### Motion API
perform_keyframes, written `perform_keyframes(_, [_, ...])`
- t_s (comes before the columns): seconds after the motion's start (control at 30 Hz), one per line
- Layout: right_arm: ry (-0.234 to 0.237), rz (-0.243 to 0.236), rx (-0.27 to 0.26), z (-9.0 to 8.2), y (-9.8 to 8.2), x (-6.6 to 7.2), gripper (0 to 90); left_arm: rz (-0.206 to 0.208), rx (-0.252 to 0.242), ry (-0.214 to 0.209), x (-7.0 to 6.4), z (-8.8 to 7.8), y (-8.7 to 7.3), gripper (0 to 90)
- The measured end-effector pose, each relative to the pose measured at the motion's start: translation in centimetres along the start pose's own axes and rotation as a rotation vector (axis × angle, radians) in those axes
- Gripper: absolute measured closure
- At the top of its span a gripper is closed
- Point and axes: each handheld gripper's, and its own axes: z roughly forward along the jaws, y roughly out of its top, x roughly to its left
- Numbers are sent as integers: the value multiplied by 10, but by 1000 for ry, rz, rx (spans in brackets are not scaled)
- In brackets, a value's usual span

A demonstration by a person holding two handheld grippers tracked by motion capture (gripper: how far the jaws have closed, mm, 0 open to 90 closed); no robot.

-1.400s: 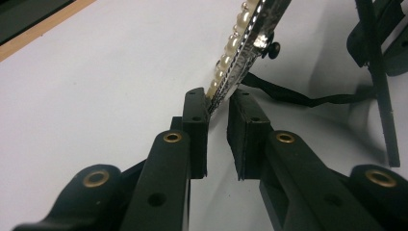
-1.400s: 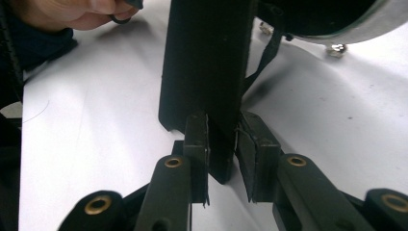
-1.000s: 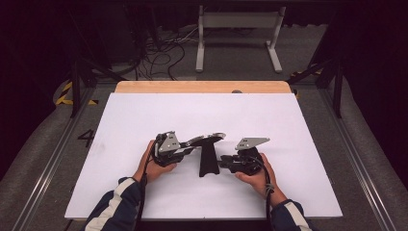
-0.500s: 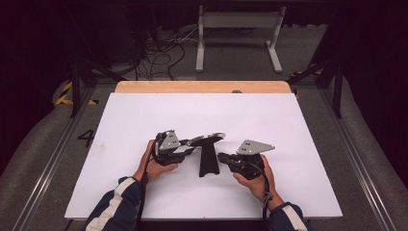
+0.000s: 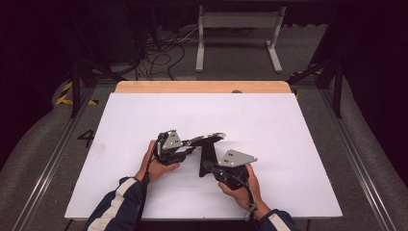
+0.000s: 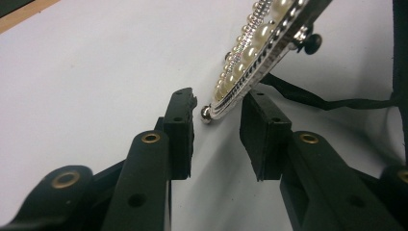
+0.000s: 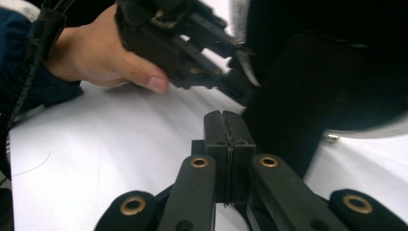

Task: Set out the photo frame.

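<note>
A silver bar set with pearls [image 5: 208,138] stands over a black cloth piece [image 5: 208,156] near the middle of the white table sheet [image 5: 144,120]. My left gripper [image 5: 192,146] is open, its jaws on either side of the bar's ball-tipped end [image 6: 207,114] without pressing on it. Pearls [image 6: 260,33] run up the bar, and a black cord [image 6: 312,98] trails beneath it. My right gripper [image 5: 206,166] is shut with nothing between its pads [image 7: 224,118], just beside the black cloth [image 7: 308,86]. The right gripper view also shows the left gripper [image 7: 192,43] in a hand.
A wooden strip [image 5: 202,86] edges the far side of the table. Behind it on the floor stand a white frame [image 5: 238,29] and loose cables [image 5: 163,53]. Metal rails [image 5: 365,183] run along both sides. The sheet spreads wide left, right and beyond the object.
My right gripper has shifted left and slightly toward the person, closing in on the black cloth. The left gripper and the pearl bar have stayed put.
</note>
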Motion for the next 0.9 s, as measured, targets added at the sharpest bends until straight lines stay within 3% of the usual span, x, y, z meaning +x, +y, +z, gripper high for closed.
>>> perform_keyframes(0.23, [-30, -43, 42, 22, -3, 22, 900, 22, -24, 7, -3, -2, 1, 710])
perform_keyframes(0.47, [-81, -40, 70, 36, -7, 31, 900, 38, -22, 2, -4, -2, 1, 757])
perform_keyframes(0.63, [-118, -22, 120, 40, -12, 28, 900, 53, -20, 5, -4, -4, 2, 774])
perform_keyframes(0.9, [-127, -13, 134, 37, -12, 25, 900, 69, -19, 20, -6, -5, 1, 784])
